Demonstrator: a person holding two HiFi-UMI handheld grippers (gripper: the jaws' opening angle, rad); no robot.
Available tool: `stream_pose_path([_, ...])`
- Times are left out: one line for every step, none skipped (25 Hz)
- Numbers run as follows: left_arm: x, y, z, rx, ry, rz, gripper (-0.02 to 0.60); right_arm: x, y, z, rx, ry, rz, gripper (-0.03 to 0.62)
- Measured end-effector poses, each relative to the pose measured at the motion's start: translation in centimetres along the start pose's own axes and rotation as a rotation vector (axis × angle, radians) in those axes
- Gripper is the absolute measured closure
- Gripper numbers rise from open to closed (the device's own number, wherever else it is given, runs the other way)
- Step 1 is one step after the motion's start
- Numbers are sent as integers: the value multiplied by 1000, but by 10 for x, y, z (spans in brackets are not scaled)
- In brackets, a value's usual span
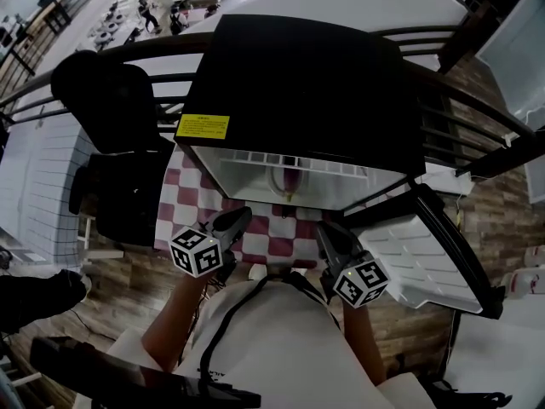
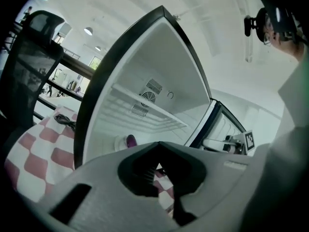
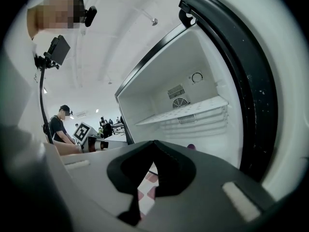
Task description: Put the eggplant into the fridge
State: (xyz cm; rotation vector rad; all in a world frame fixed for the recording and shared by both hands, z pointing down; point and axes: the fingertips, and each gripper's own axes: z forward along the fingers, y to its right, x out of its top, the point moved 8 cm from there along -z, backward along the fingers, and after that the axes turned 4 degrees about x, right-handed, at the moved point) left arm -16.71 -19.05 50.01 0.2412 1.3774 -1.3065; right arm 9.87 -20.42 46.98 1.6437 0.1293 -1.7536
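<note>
Closed and empty, our left tool [image 1: 242,218] and right tool [image 1: 327,232] hover before the fridge [image 1: 298,83] holding the eggplant [image 1: 288,181]; we should swing its door [image 1: 417,258] shut squarely.

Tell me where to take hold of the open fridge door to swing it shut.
Take the door by its free edge, the end farthest from the hinge side of the fridge. It stands swung out to the right, so come from its outer side with the right gripper, the nearer one, shut and empty.
</note>
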Motion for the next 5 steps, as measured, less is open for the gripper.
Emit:
stream_pose_path([0, 0, 0, -2, 0, 4, 578, 0, -1, 1, 1, 0, -1, 589])
stream_pose_path([0, 0, -1, -8, 2, 2, 578, 0, -1, 1, 2, 0, -3, 589])
stream_pose_path([0, 1, -1, -14, 6, -1, 578, -1, -3, 2, 3, -1, -4, 589])
stream_pose_path([1, 1, -2, -22, 11, -2, 578, -1, -4, 3, 4, -3, -6, 589])
stream_pose_path([1, 1, -3, -29, 15, -3, 578, -2, -5, 3, 6, -4, -8, 589])
